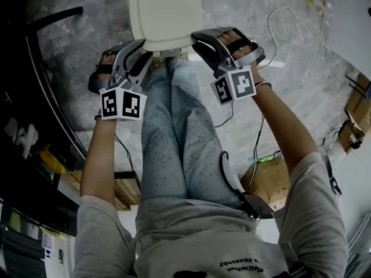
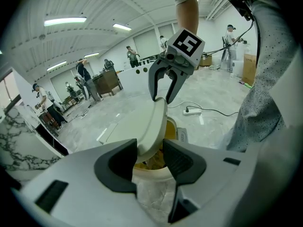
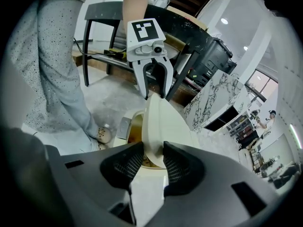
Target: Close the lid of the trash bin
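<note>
A grey marbled floor (image 1: 278, 86) spreads under everything in a large, bright hall with strip lights overhead. The trash bin (image 2: 151, 173) stands on it, right in front of the person's legs (image 1: 174, 132), which are in pale speckled trousers. One shoe (image 3: 102, 135) sits just beside the bin's base.

The cream lid (image 1: 164, 13) belongs to this bin and is not shut. Both gripper views show it raised and tilted above the rim, with the yellowish inside of the bin visible underneath. From the head view the lid hides the bin's mouth almost completely.

The left claw (image 1: 141, 44) is at the lid's left edge and the right claw (image 1: 202, 39) at its right edge, so they face each other across the bin. In the left gripper view the left claw (image 2: 150, 148) stands wide open with the lid's edge between its dark pads, which are not squeezing it. The right claw (image 2: 162, 97) shows at the far edge of the lid.

In the right gripper view the right claw (image 3: 152, 151) is also spread wide around the lid's rim, without clamping it. The left claw (image 3: 154, 94) shows opposite it.

A white power strip (image 2: 193, 111) lies on the floor beyond the bin, well apart from it. A cardboard box (image 1: 269, 181) sits behind the person, away from the bin.
</note>
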